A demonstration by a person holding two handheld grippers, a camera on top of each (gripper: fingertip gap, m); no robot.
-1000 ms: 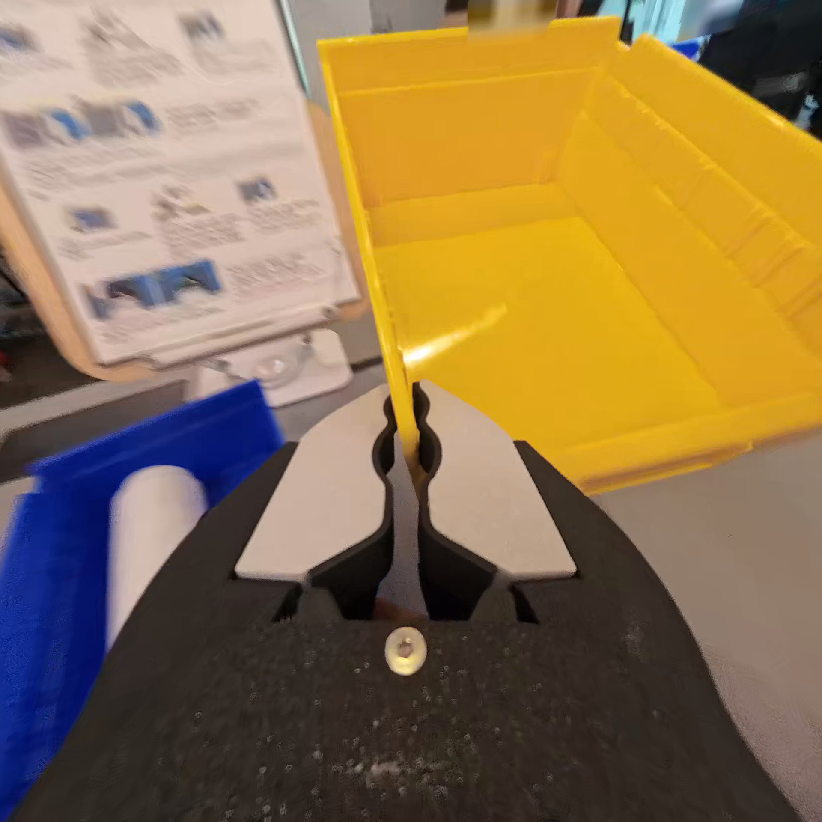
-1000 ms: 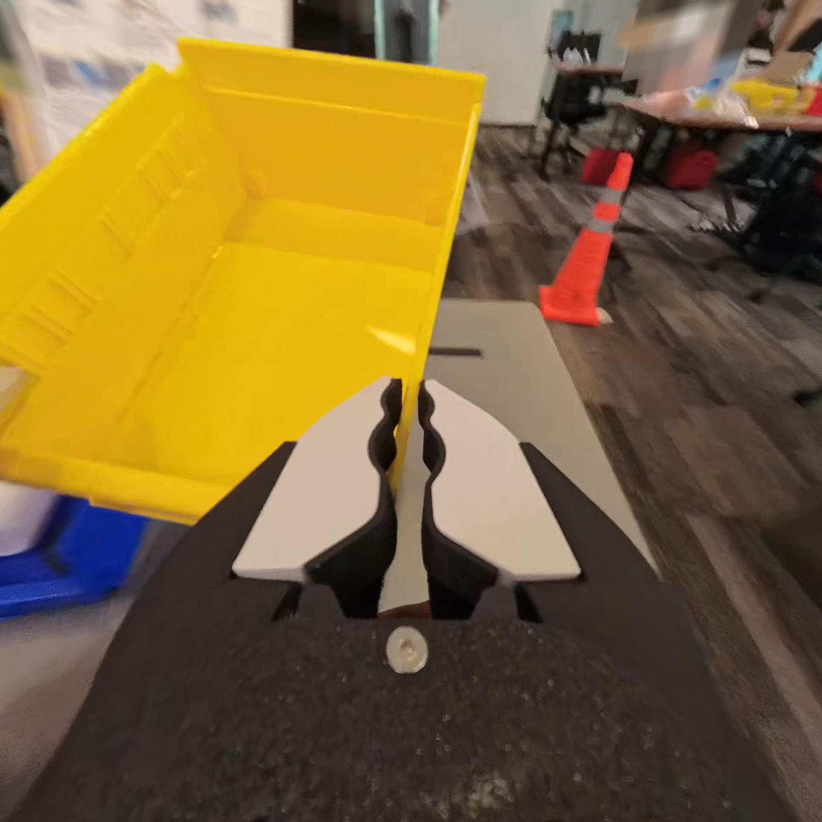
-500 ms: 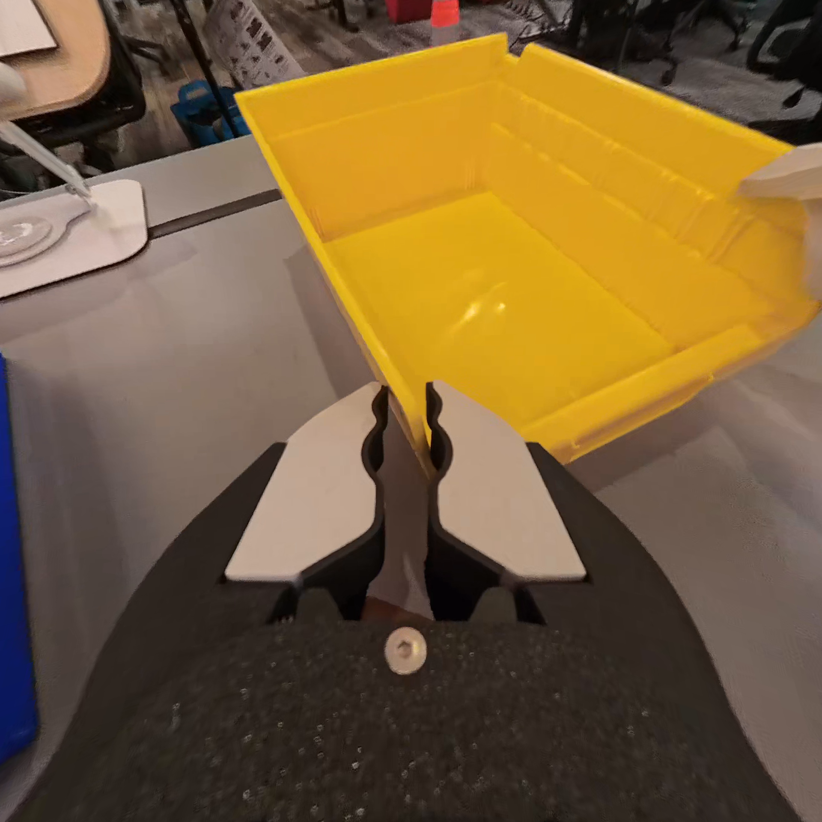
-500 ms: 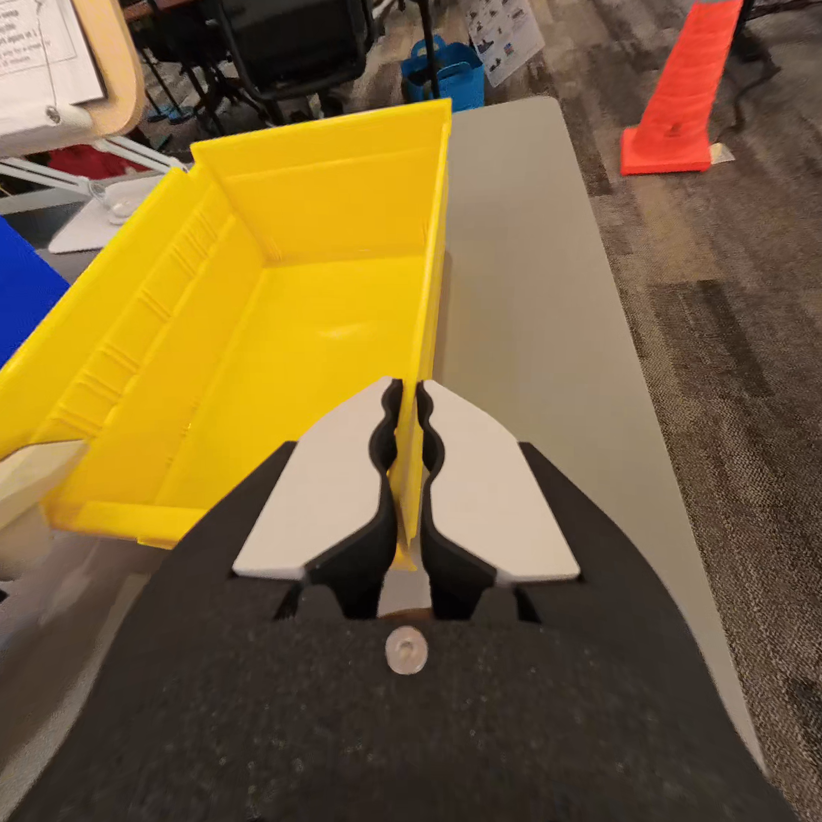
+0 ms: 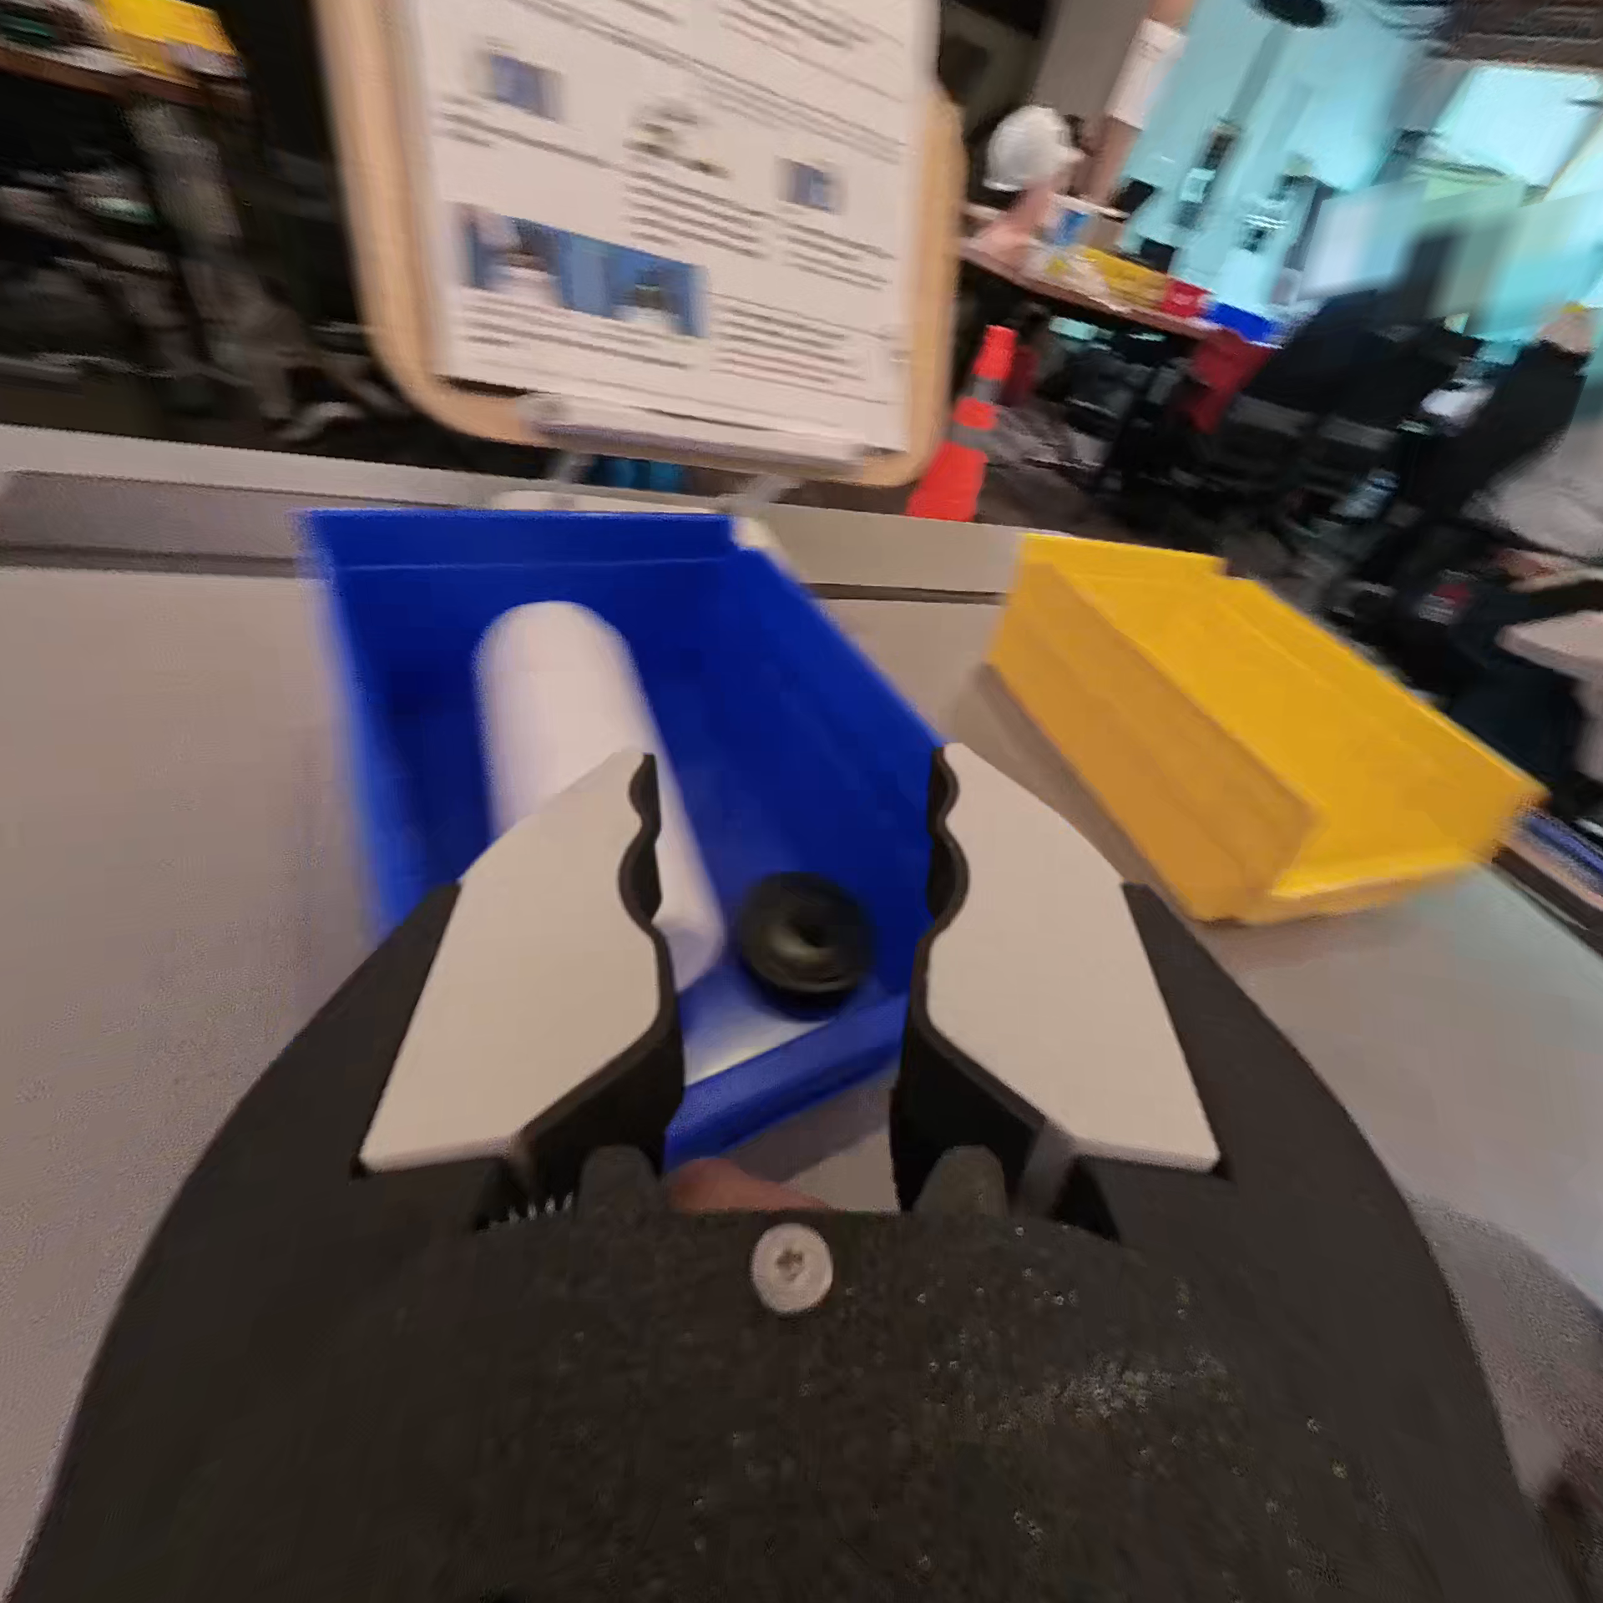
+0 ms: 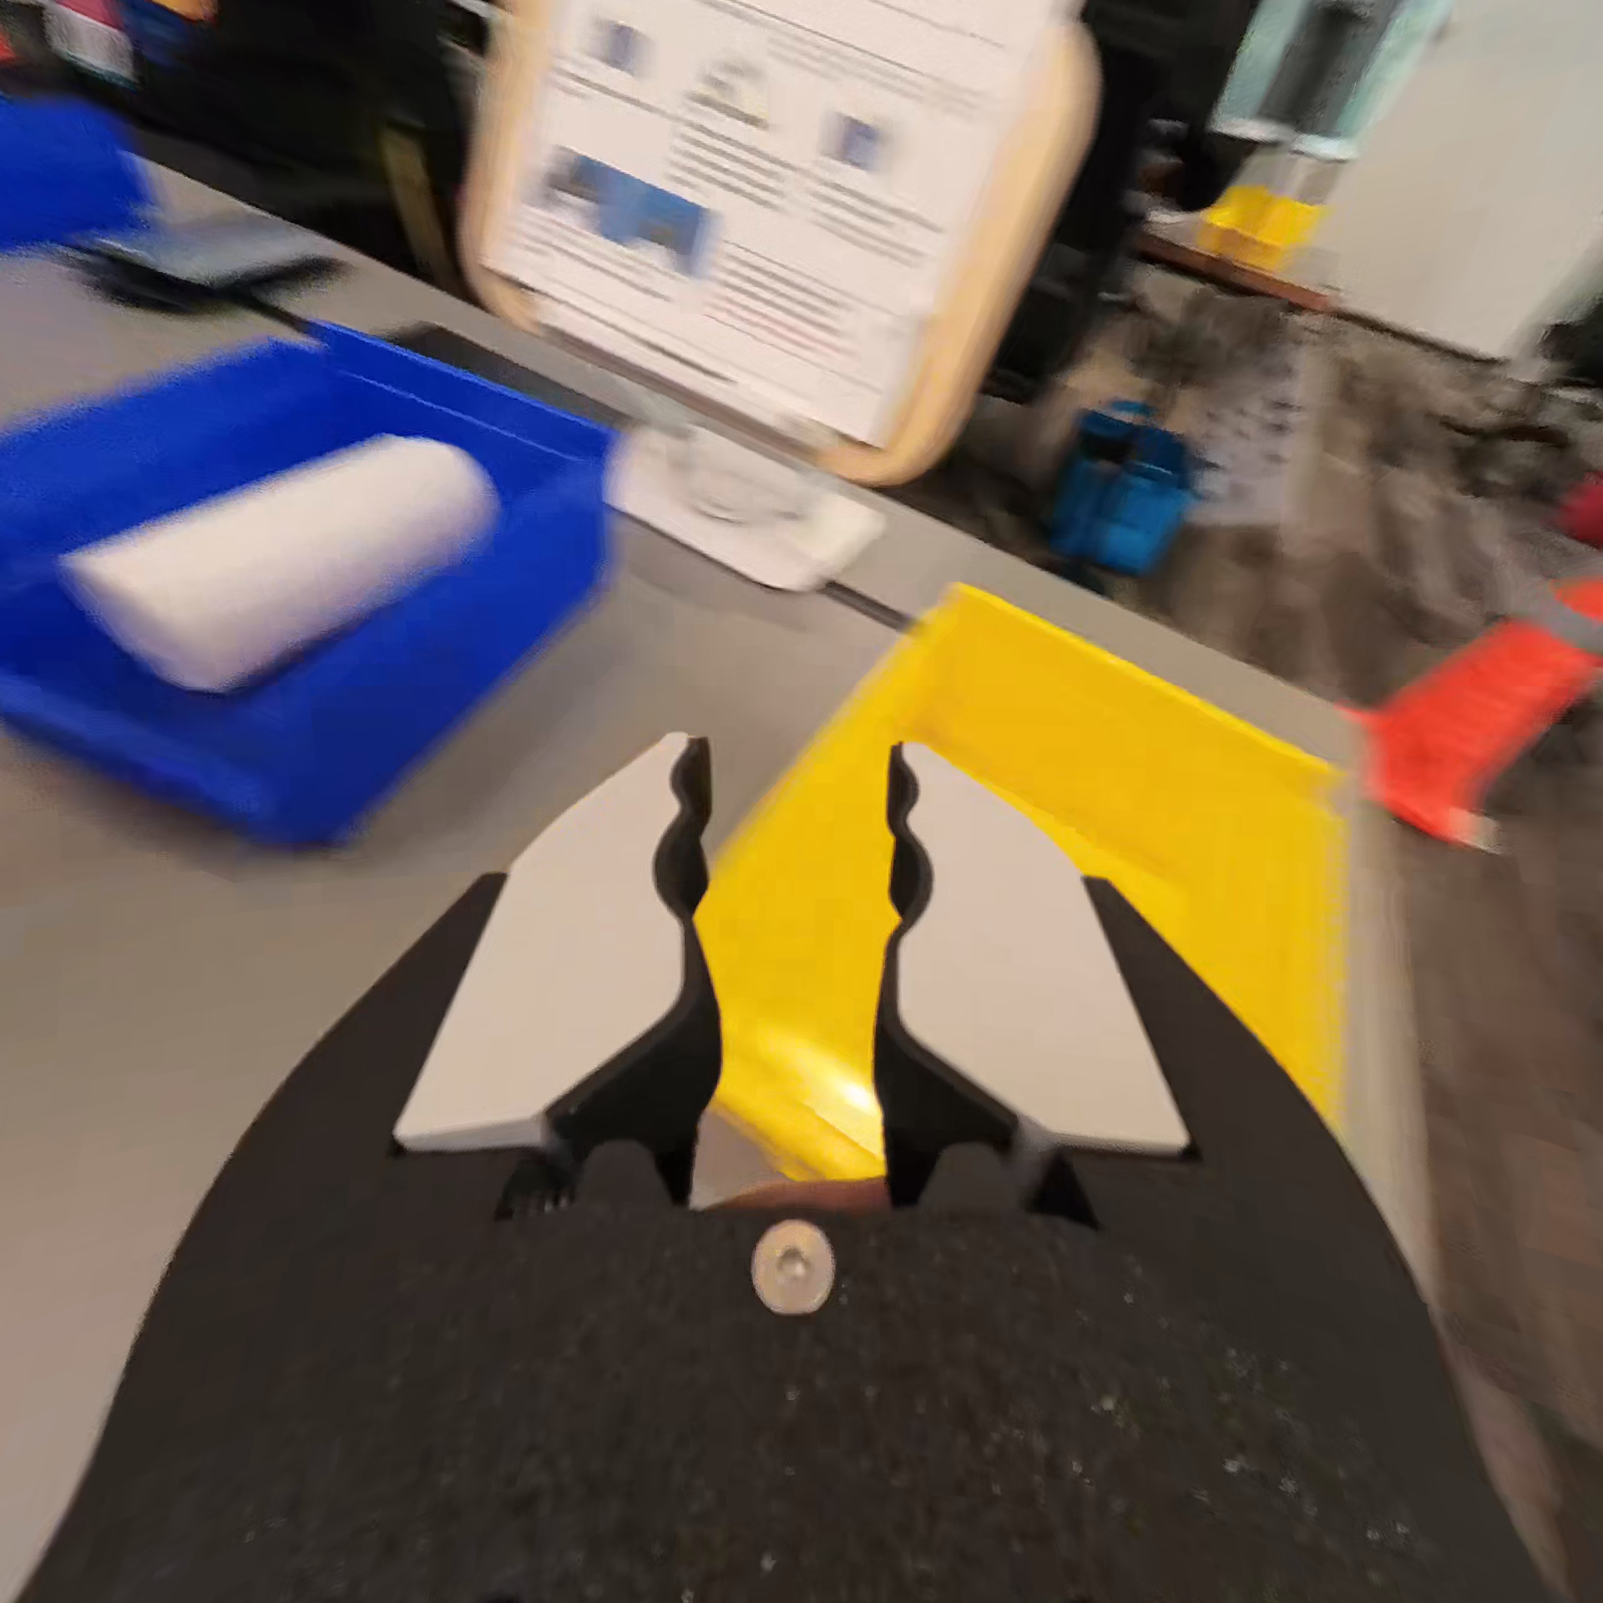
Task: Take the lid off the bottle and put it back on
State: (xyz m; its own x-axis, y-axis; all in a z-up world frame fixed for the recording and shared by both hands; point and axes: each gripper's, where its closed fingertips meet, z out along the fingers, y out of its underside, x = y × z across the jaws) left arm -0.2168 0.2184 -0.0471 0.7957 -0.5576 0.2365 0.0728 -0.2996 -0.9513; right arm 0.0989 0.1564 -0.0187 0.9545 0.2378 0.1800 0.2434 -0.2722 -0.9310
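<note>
Both views are motion-blurred, so edges are soft. In the left wrist view the left finger [image 5: 529, 963] covers part of the white bottle [image 5: 572, 737], and whether its black lid [image 5: 802, 941] is screwed on or lies loose beside the neck is hard to tell. In the right wrist view the lid is not visible; only the bottle's [image 6: 278, 564] body shows, lying in the blue bin [image 6: 486, 659].

A second ago each gripper was clamped on a wall of the raised yellow bin; half a second ago the left had begun to loosen. Now the yellow bin [image 5: 1232, 755] sits on the desk [image 5: 156, 781] near its right edge, and both tools hold nothing. The left gripper [image 5: 789, 772] is spread wide, the right gripper [image 6: 794, 755] parted less.

The bottle lies in the blue bin [image 5: 781, 659], lid end toward the left gripper, the lid seen between its fingertips. From the right gripper [image 6: 794, 755], over the yellow bin [image 6: 1128, 755], the bottle lies well to the left.
</note>
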